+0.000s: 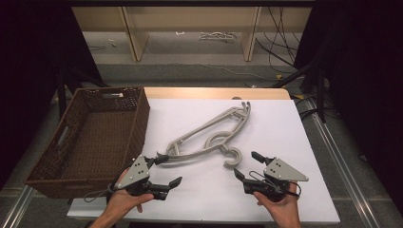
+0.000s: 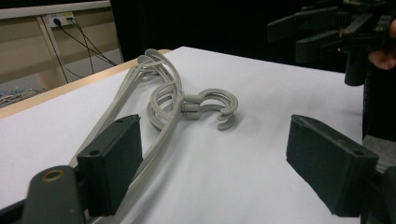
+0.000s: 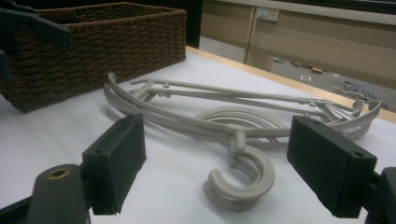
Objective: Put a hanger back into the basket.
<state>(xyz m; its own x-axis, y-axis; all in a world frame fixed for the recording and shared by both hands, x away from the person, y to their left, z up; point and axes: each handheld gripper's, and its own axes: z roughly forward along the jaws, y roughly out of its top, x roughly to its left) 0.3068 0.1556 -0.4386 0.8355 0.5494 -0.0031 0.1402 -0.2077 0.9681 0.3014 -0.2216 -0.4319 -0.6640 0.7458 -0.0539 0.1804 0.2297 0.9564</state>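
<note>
Near table's front edge: left gripper [image 1: 161, 172] held low in hand, jaws wide, empty, by hangers' left end. Right gripper [image 1: 248, 167] likewise agape, empty, beside hook. Grey hangers [image 1: 209, 135] stacked mid-table. No legible writing.

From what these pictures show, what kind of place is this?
Probably a lab or workshop set up for recording, not a home. A white-topped table stands between black curtains, loose black cables lie on the bare floor, and bare light wooden frames stand behind.
</note>
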